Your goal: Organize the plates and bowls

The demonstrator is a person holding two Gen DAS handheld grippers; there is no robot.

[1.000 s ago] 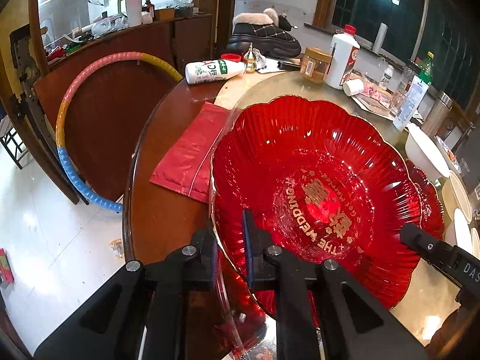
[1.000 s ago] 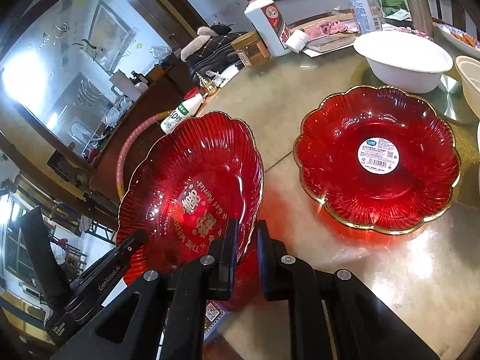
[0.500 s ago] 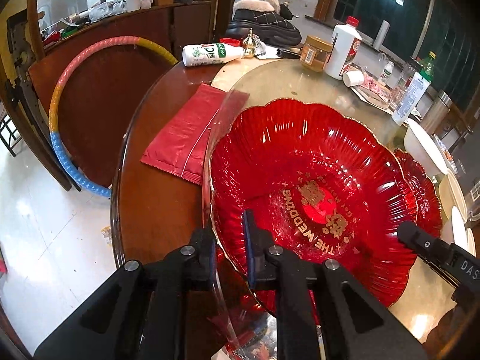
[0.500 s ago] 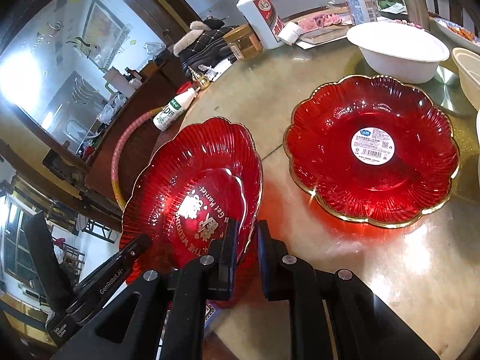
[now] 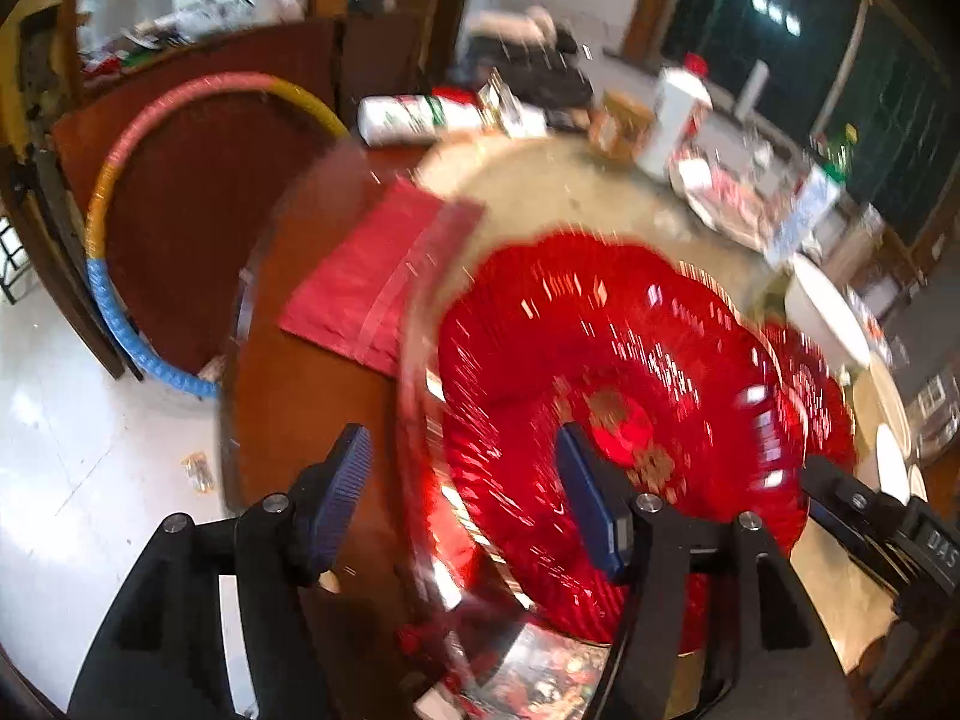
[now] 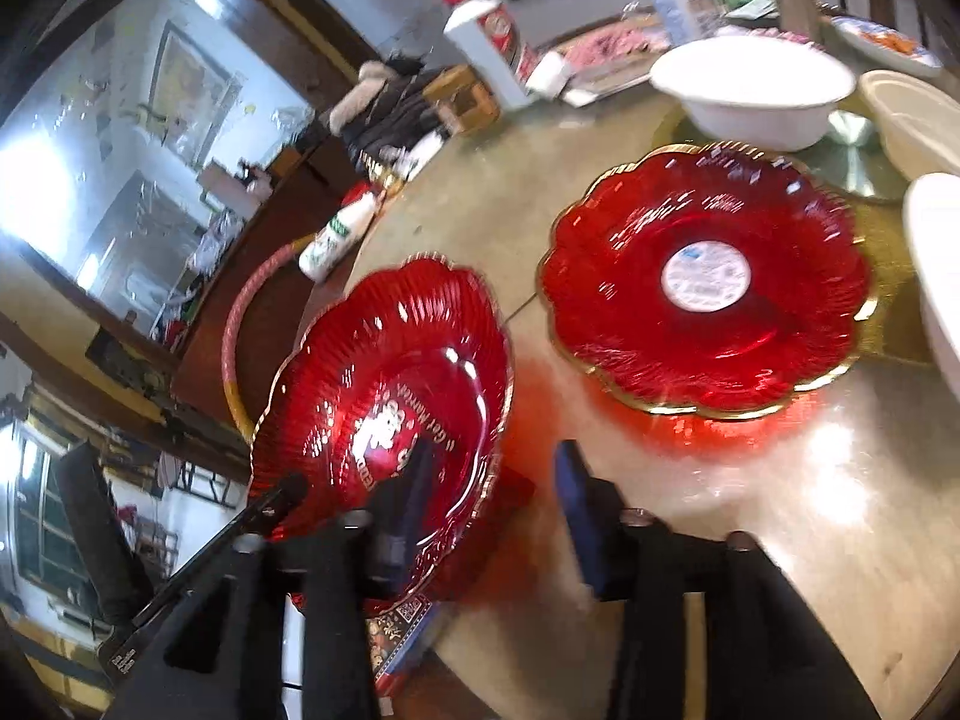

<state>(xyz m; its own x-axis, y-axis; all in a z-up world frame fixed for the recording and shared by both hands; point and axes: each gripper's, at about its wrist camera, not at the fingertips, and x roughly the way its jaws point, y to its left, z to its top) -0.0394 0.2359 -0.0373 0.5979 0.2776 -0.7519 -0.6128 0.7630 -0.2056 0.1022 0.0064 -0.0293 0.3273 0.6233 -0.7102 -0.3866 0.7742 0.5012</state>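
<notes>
1. Opening just now, the left gripper (image 5: 462,498) straddles the red plate's (image 5: 600,360) rim, pads clear.
2. The right gripper (image 6: 492,492) likewise, jaws spread.
3. Plate sits at the table (image 6: 780,510) edge, beside a second plate (image 6: 708,282).

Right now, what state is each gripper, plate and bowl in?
Left gripper: open, jaws just opened, plate rim between them, pads clear.
Right gripper: open, jaws just opened, astride the same rim.
Lettered red plate: released, near the table edge.
Stickered red plate: flat on the table, untouched.
White bowl: upright, apart.
</notes>
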